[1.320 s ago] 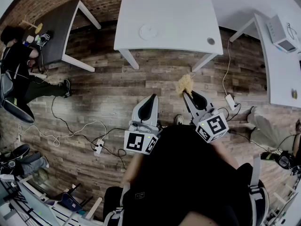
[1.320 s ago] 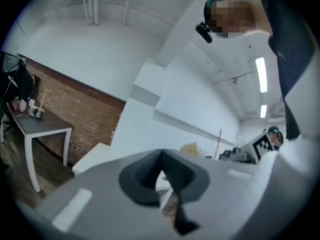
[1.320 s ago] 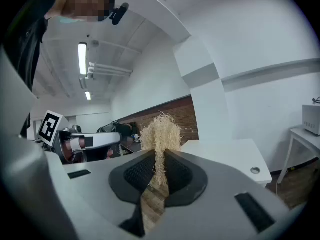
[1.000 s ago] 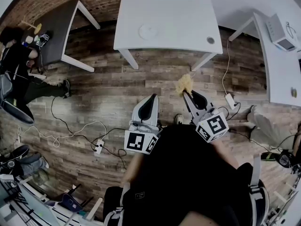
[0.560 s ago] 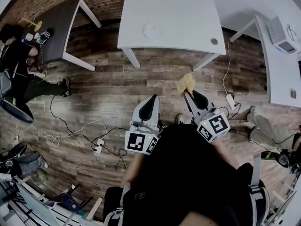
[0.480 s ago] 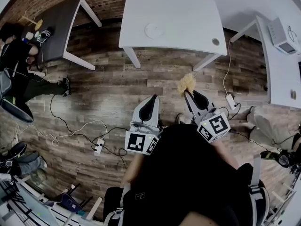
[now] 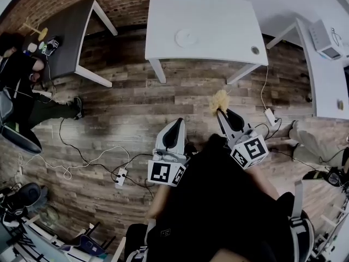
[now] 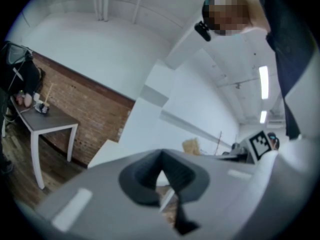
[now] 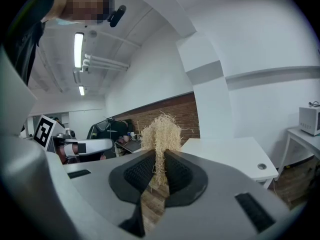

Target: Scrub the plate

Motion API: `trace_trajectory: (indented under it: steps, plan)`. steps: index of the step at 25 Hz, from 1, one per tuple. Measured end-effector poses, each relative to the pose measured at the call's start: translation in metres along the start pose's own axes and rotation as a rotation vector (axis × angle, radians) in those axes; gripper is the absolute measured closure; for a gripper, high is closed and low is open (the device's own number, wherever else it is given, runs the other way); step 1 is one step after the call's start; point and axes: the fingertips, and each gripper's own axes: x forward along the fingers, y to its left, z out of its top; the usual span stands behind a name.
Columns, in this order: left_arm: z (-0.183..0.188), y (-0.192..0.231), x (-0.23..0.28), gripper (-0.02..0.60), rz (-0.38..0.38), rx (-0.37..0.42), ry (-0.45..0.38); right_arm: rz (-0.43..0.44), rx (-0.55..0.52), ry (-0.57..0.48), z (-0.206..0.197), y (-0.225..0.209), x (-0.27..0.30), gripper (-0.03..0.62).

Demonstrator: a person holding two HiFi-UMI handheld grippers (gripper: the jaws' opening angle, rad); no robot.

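The plate (image 7: 186, 37) sits on the white table (image 7: 229, 15), well away. It looks hard, slippery and breakable; hold its rim. The right tongs (image 7: 221, 113) pinch a soft straw scrubber (image 7: 220, 101); the left tongs (image 7: 178, 123) are closed, empty

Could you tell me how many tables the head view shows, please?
3: a dark table at upper left, a white table at top centre bearing the plate, and a second white table at the right edge. More may be hidden behind the person.
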Motion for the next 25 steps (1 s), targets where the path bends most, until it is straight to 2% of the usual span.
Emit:
trace_trajectory:
  steps: [11,18,25]
  plan:
    - [0.013,0.036,0.029,0.58,0.005,-0.01,-0.005,-0.011,0.009,0.007,0.002,-0.014,0.033,0.549]
    - [0.026,0.055,0.086,0.58,0.015,-0.001,0.029,0.029,0.06,-0.027,0.018,-0.048,0.091,0.549]
    - [0.04,0.076,0.16,0.58,0.011,0.0,0.066,0.045,0.085,-0.048,0.039,-0.101,0.138,0.549]
